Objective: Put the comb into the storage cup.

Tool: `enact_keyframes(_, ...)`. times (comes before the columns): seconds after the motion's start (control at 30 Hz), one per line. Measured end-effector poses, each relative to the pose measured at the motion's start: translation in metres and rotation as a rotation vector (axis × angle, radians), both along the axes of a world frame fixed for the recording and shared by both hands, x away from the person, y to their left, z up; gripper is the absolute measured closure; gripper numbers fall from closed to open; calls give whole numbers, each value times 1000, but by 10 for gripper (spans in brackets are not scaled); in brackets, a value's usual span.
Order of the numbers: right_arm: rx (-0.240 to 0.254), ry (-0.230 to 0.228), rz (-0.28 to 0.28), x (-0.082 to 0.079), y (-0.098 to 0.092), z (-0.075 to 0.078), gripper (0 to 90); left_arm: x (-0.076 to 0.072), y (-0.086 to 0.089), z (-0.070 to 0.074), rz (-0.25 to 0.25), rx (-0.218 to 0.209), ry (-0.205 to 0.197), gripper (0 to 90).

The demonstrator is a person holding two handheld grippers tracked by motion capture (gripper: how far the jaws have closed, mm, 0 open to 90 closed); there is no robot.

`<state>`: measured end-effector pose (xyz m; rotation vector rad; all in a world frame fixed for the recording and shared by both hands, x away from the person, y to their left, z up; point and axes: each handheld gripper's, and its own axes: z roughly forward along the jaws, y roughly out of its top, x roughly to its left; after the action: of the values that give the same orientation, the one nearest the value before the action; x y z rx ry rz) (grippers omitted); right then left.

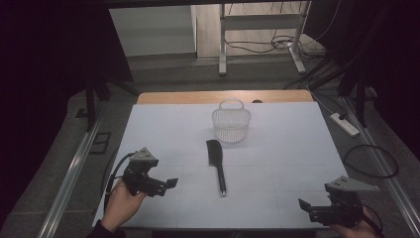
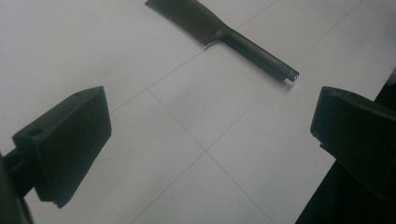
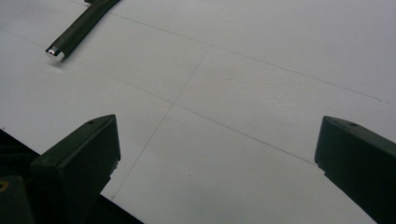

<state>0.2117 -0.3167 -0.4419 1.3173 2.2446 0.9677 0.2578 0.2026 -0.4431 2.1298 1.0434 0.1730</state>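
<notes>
Black plastic comb with a long round handle (image 1: 216,162): flat on the white sheet-covered table (image 1: 277,148), centre of the high frame, teeth end toward the top, handle end toward the bottom. Untouched; well apart from both grippers.

Largest first:
- White sheet-covered table: ruled with faint grid lines, spanning the middle of the high frame, a strip of bare wood along its far edge.
- White wire-mesh basket with a looped handle (image 1: 231,121): upright, upper centre of the high frame, just beyond the comb's teeth end, apparently empty.
- Left gripper (image 1: 171,183): lower left of the high frame, held in a hand, jaws spread wide with nothing between, pointing toward the comb; comb at the top of the left gripper view (image 2: 219,32).
- Right gripper (image 1: 303,205): lower right corner of the high frame, jaws likewise wide apart and empty; only the handle tip (image 3: 70,37) at the upper left of the right gripper view.

Judged progress: barely begun. Nothing grasped, nothing lifted, nothing in the basket. Probably left to do: approach to the handle, closing on it, lifting, and likely placing into the basket.
</notes>
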Motion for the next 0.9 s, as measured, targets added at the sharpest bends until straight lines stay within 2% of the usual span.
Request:
enact_keyframes(0.37, -1, 1, 1, 0, 0, 0, 8, 14, -14, 1, -30, 10, 16, 0)
enact_keyframes(0.9, -1, 0, 3, 0, 0, 0, 9, 34, -35, 5, -46, 16, 18, 0)
